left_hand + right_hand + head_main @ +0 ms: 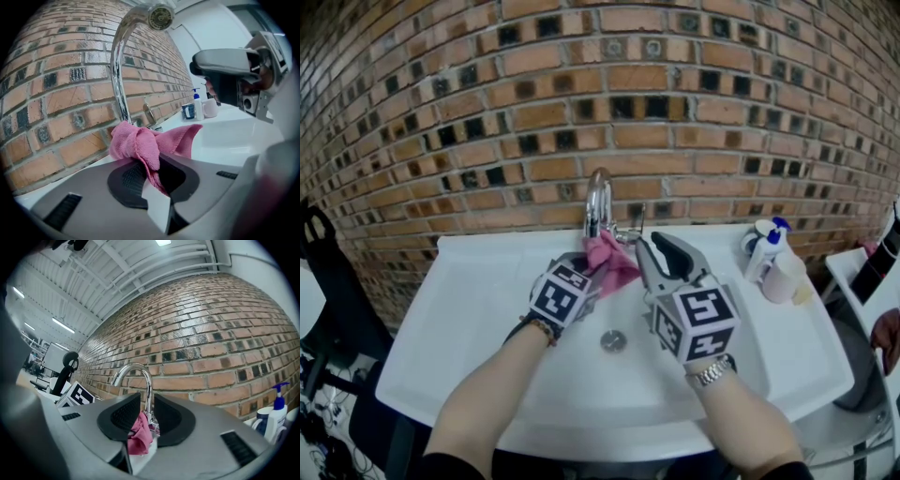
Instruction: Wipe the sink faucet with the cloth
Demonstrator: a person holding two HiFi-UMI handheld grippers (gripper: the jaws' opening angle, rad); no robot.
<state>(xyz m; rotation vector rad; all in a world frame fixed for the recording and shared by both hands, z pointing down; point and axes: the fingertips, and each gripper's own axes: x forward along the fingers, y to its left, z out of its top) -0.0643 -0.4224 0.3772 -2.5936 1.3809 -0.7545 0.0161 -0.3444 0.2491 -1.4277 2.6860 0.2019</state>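
Note:
A chrome gooseneck faucet (598, 201) rises at the back of the white sink (487, 291), against the brick wall. A pink cloth (612, 263) is bunched just in front of the faucet's base, and my left gripper (592, 270) is shut on it. In the left gripper view the cloth (139, 142) sits pinched between the pads, with the faucet (119, 70) right behind it. My right gripper (654, 247) hovers open to the right of the cloth, holding nothing. Through its jaws the right gripper view shows the faucet (142, 375) and the cloth (139, 435).
A blue-capped pump bottle (767, 249) and cups (783, 277) stand on the sink's right back corner. The drain (613, 340) lies in the basin under my hands. A black chair (323, 272) stands left of the sink. The brick wall (609, 103) is close behind the faucet.

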